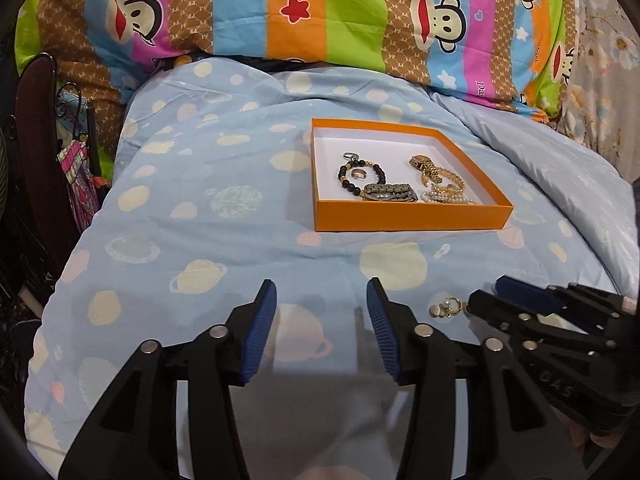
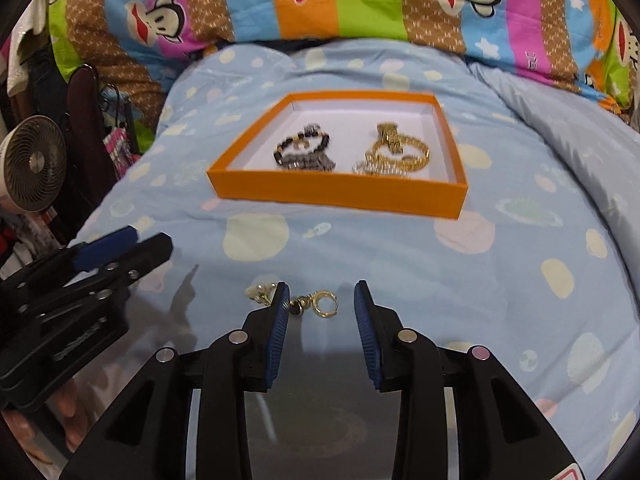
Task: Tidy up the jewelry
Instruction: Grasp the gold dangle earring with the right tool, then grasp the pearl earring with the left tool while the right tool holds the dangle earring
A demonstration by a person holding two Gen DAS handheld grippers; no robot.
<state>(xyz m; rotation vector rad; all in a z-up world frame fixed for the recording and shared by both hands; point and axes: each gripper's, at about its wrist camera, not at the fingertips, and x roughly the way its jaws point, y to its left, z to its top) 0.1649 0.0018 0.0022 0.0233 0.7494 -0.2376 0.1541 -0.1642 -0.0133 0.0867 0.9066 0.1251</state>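
Note:
An orange tray (image 1: 412,220) (image 2: 336,196) lies on the blue bedspread and holds a black bead bracelet (image 1: 344,178), a ring (image 1: 357,174), a grey link bracelet (image 1: 390,193), gold chains (image 1: 430,170) (image 2: 396,148) and a pearl piece (image 1: 444,197). Two gold earrings lie on the cover near me: one (image 2: 320,304) between the fingers of my open right gripper (image 2: 320,292), the other (image 2: 258,294) just left of its left finger. My left gripper (image 1: 322,292) is open and empty, with the right gripper (image 1: 520,304) beside it and a pearl earring (image 1: 446,306) between them.
A bright striped cartoon quilt (image 1: 320,12) is heaped behind the tray. The bed's left edge drops to clutter with a dark chair (image 1: 36,120) and a small white fan (image 2: 32,164). A floral cloth (image 1: 604,60) lies at the far right.

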